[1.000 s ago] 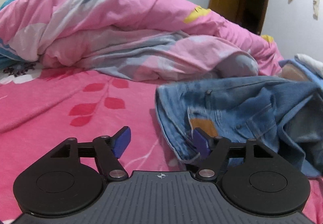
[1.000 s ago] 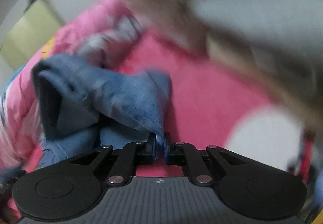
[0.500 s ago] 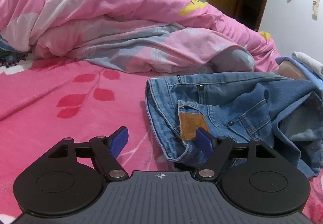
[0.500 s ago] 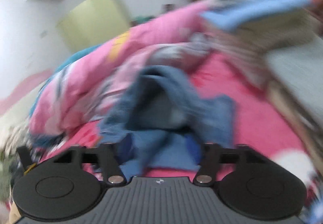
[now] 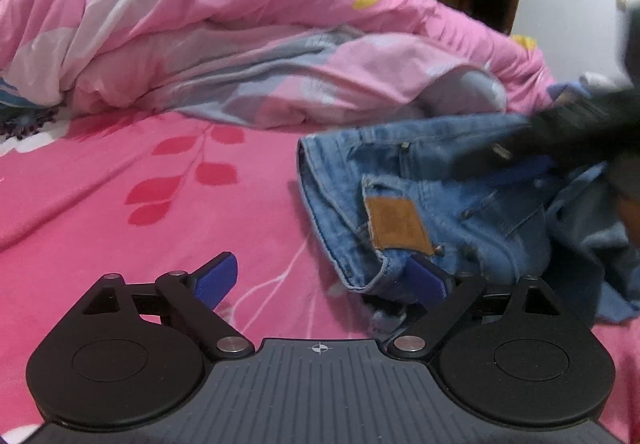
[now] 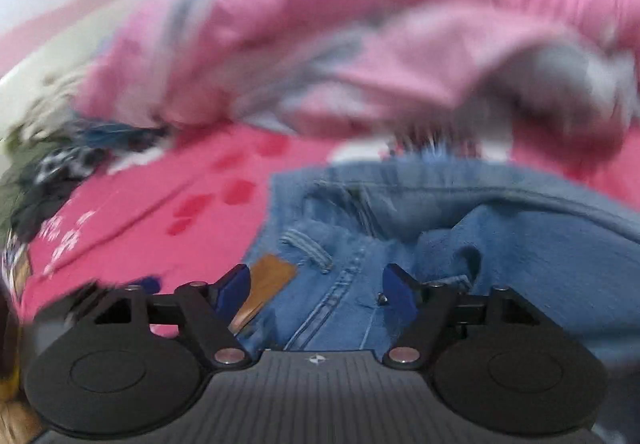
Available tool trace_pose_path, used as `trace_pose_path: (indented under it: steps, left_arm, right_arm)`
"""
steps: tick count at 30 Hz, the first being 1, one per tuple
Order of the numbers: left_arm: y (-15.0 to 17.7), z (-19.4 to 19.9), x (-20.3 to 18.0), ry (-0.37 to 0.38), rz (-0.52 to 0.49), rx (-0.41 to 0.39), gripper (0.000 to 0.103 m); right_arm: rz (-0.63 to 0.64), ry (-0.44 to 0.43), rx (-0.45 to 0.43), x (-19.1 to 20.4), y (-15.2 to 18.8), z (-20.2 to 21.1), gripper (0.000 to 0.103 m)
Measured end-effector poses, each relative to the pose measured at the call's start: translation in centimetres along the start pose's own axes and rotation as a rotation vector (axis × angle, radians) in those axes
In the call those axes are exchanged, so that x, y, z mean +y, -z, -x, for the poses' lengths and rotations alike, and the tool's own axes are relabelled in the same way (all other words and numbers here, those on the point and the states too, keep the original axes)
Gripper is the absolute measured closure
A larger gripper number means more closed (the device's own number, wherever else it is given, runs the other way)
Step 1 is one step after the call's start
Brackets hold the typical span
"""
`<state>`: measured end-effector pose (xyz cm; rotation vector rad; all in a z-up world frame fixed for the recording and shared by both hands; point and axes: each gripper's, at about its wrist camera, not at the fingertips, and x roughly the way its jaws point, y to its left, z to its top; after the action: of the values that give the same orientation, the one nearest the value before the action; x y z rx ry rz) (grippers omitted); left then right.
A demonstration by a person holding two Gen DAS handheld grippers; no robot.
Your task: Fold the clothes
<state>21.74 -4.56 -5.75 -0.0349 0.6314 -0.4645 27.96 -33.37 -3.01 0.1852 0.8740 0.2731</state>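
Between folds: our left gripper (image 5: 320,280) has just spread, right gripper (image 6: 316,284) narrowing, both empty over the jeans (image 5: 460,204); next, regrip the waistband.

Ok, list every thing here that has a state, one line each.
jeans: crumpled on the bed, waistband and leather patch facing up, unfolded.
left tool: open, jaws just widened, one pad at the waistband edge.
right tool: open over the jeans, gripping nothing.
duvet: bunched up behind.

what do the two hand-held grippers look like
Both match. The left hand-held gripper and right hand-held gripper each have blue pads on black linkage arms, silver pivot bolts, two round black discs, and a ribbed grey body with a small crosshair mark.
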Motion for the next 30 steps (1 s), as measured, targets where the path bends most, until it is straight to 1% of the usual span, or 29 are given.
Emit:
trace_pose_path:
  steps: [1,3,5,7,9,11,12,14,17,19,20,21,22,24,26,27,28,30]
  left_arm:
    - [0.1,-0.1,0.1,0.000,-0.001,0.006,0.011]
    - [0.1,-0.2,0.3,-0.003,-0.004,0.010,0.010]
    - [0.2,-0.4,0.4,-0.007,-0.006,0.015,0.006]
    - [0.2,-0.8,0.7,-0.006,0.003,0.037,0.006]
    - [0.2,-1.1,1.0,-0.001,0.023,0.061,0.006]
    - [0.2,-1.1,1.2,0.006,0.034,0.069,0.006]
    - [0.2,-1.1,1.2,0.006,0.036,0.071,0.006]
    - [0.2,-1.1,1.1,0.003,0.032,0.073,0.006]
    - [0.2,-1.1,1.2,-0.001,0.029,0.074,0.006]
    - [0.2,-1.1,1.4,0.000,0.034,0.075,0.006]
    - [0.2,-1.2,1.6,0.001,0.036,0.077,0.006]
    - [0.2,-1.2,1.7,0.000,0.040,0.079,0.005]
    - [0.2,-1.2,1.8,-0.002,0.045,0.082,0.004]
    - [0.1,-1.1,1.8,-0.005,0.051,0.083,0.004]
    - [0.0,-1.0,1.8,-0.006,0.053,0.079,0.004]
    - [0.0,-0.9,1.8,-0.007,0.053,0.077,0.004]
    - [0.0,-0.7,1.8,-0.008,0.054,0.072,0.005]
    - [-0.1,0.0,2.1,-0.009,0.067,0.043,0.005]
  right_arm:
    - [-0.042,0.001,0.037,-0.4,-1.1,-1.0,0.029]
    - [-0.040,0.006,0.084,-0.2,-2.8,-1.7,0.029]
    - [0.037,0.062,0.115,0.5,-4.5,-1.9,0.029]
    - [0.140,0.138,0.162,0.7,-5.8,-2.2,0.029]
    - [0.241,0.177,0.246,0.6,-6.7,-2.9,0.030]
    - [0.298,0.226,0.317,0.0,-6.7,-3.5,0.030]
    - [0.328,0.258,0.338,-0.3,-6.6,-3.6,0.030]
    - [0.344,0.283,0.370,-0.8,-6.3,-3.9,0.030]
    - [0.390,0.296,0.418,-1.2,-5.5,-4.6,0.030]
    - [0.403,0.321,0.428,-1.2,-5.0,-4.7,0.030]
    - [0.408,0.317,0.423,-0.8,-4.6,-4.0,0.034]
    - [0.413,0.312,0.418,-0.5,-4.3,-3.4,0.041]
    - [0.418,0.308,0.412,-0.1,-3.9,-2.7,0.045]
    - [0.429,0.305,0.399,0.6,-3.1,-1.4,0.065]
    - [0.438,0.335,0.366,1.4,-1.8,-0.1,0.074]
    - [0.427,0.336,0.336,1.8,-1.2,0.7,0.078]
    - [0.408,0.327,0.307,2.2,-0.7,1.7,0.080]
    - [0.340,0.271,0.240,3.1,0.1,4.2,0.086]
